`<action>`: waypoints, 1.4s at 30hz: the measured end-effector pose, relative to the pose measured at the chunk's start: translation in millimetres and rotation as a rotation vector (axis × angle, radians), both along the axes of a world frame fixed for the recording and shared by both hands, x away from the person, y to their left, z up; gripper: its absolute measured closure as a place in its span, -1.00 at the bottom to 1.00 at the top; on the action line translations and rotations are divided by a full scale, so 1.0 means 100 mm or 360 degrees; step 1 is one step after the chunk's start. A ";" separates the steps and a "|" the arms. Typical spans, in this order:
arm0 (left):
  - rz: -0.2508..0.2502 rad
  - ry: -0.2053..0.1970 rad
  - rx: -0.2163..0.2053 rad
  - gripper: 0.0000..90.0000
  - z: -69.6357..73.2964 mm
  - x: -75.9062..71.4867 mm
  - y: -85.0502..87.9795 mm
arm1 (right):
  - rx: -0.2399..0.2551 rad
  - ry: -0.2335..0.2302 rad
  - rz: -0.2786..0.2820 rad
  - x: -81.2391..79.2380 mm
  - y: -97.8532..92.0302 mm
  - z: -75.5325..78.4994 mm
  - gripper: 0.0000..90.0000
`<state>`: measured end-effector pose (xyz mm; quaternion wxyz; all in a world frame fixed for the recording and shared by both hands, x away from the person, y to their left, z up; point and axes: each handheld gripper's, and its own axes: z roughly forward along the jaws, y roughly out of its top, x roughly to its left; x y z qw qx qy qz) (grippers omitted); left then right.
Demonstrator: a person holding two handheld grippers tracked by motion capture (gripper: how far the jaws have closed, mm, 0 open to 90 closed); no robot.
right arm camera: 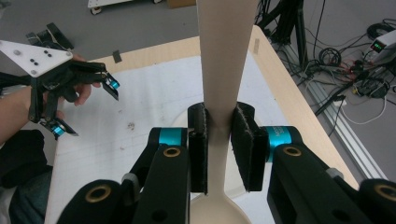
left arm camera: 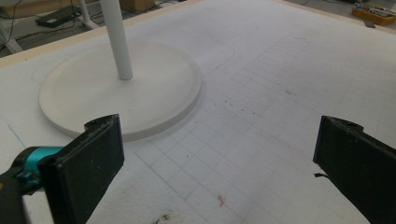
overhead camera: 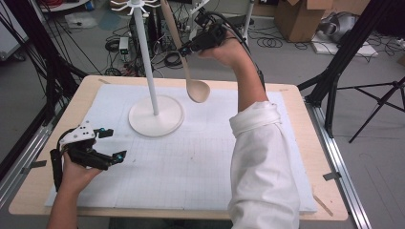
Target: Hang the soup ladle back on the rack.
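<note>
You're pinching the spoon [overhead camera: 187, 62] by its handle with your right gripper [overhead camera: 187, 47], holding it up beside the stand [overhead camera: 152, 71], bowl hanging down. Your left gripper [overhead camera: 110, 143] is sitting spread wide, down near the mat [overhead camera: 191, 167].

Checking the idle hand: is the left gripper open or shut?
Open: the left gripper has its jaws wide apart over the white mat, nothing between them.

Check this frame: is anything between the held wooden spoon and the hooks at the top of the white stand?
Nothing visible blocks it. The right gripper is shut on the wooden spoon, held in the air right of the stand's pole, bowl down. The hooks sit just left of the handle's top, with open air between.
</note>
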<state>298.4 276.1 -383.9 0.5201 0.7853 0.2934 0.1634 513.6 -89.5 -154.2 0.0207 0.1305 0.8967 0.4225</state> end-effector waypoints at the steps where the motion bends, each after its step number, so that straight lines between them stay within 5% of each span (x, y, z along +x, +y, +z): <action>1: -0.0002 -0.0003 0.0000 -0.95 0.00 0.00 0.00 | 0.0004 0.0006 -0.0002 0.01 0.01 -0.01 0.72; 33: 0.0001 0.0002 0.0004 -0.95 0.00 0.00 -0.01 | -0.0125 -0.0012 0.0043 -0.03 0.27 -0.07 0.70; 42: -0.0005 -0.0001 0.0006 -0.95 0.00 0.00 -0.01 | -0.0146 -0.0038 0.0039 -0.07 0.28 -0.05 0.55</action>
